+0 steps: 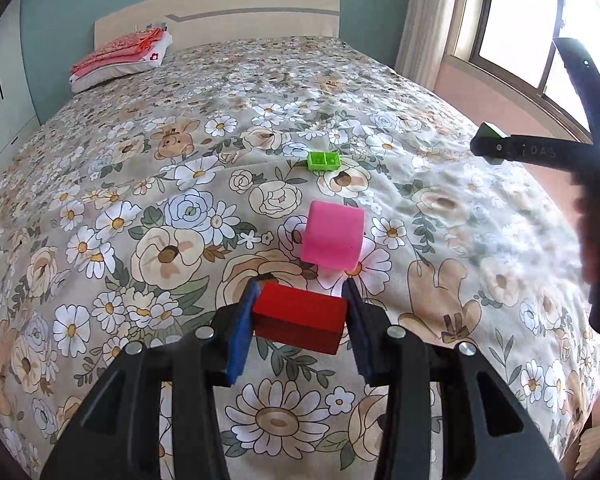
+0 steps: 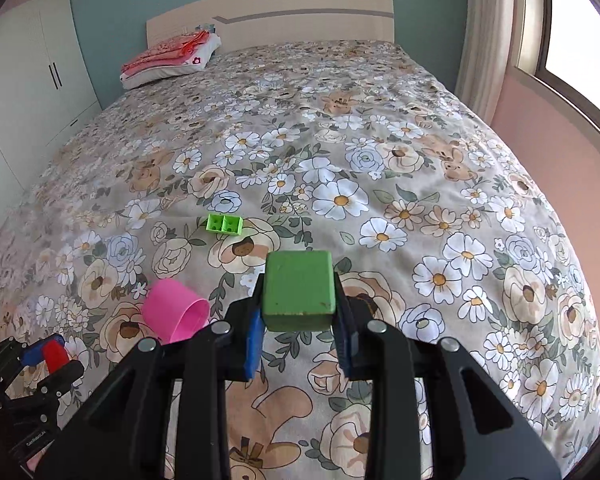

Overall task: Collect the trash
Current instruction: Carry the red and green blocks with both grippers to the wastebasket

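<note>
My left gripper (image 1: pixel 300 312) is shut on a red block (image 1: pixel 300 320), held above the flowered bedspread (image 1: pixel 140 200). My right gripper (image 2: pixel 300 312) is shut on a green wooden block (image 2: pixel 299 290), also lifted off the bed. A pink cup (image 1: pixel 332 238) lies on its side on the bedspread just beyond the red block; in the right wrist view the pink cup (image 2: pixel 176 314) is at lower left. Farther off lies a small light-green toy brick (image 1: pixel 324 161), seen too as the toy brick (image 2: pixel 225 224). The right gripper (image 1: pixel 490 144) shows at the right edge, the left gripper (image 2: pixel 48 354) at lower left.
A folded pink and red blanket on a white pillow (image 1: pixel 120 58) sits by the headboard (image 1: pixel 220 16). White wardrobe doors (image 2: pixel 20 92) stand left of the bed. A window (image 2: pixel 580 40) and a curtain (image 2: pixel 484 40) are on the right.
</note>
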{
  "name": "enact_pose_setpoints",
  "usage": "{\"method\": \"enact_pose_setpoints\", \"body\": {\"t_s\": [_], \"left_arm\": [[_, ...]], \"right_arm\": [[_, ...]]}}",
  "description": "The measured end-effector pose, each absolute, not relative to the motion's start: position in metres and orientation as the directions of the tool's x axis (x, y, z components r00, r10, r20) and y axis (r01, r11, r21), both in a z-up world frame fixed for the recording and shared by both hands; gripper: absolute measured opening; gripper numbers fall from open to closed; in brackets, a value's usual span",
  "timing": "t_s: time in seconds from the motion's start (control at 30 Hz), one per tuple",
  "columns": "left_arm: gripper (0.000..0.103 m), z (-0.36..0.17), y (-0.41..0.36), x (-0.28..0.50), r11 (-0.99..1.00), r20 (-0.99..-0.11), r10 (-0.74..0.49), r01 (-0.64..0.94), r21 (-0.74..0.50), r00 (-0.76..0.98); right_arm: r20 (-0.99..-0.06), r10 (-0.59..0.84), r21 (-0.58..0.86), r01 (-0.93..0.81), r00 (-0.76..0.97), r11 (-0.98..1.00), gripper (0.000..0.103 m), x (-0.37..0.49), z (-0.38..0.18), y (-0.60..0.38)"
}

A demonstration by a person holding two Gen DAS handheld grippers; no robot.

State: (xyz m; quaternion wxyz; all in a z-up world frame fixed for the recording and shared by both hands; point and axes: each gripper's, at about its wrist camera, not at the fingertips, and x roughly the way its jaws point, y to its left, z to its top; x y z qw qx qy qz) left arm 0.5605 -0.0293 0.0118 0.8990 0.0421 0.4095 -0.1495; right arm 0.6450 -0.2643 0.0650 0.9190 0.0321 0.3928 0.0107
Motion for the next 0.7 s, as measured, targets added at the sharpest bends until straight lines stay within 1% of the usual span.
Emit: {"method": "enact_pose_setpoints", "body": {"t_s": [0.23, 0.4, 0.53, 0.7], "left_arm": [[0.045, 0.102, -0.025, 0.51, 0.975, -0.693, -0.15, 0.222, 0.015, 0.705], [0.045, 0.167, -0.026, 0.463, 0.981, -0.638, -0.128, 0.192, 0.031, 0.759], [0.045, 0.211, -0.027, 0.421, 0.986, -0.58, -0.094, 0.157, 0.06, 0.809], [0.045, 0.253, -0.022, 0.366, 0.99, -0.532, -0.077, 0.128, 0.06, 0.843]], "right_arm": [[-0.65, 0.052, 0.036, -0.038, 0.758, 0.999, 0.031, 0.571, 0.149, -0.257], [-0.592, 0.069, 0.018, -0.073, 0.803, 0.997, 0.031, 0.51, 0.205, -0.251], [-0.546, 0.082, -0.002, -0.099, 0.834, 0.995, 0.031, 0.46, 0.245, -0.244], [-0.479, 0.104, -0.015, -0.127, 0.872, 0.992, 0.031, 0.39, 0.286, -0.239]]}}
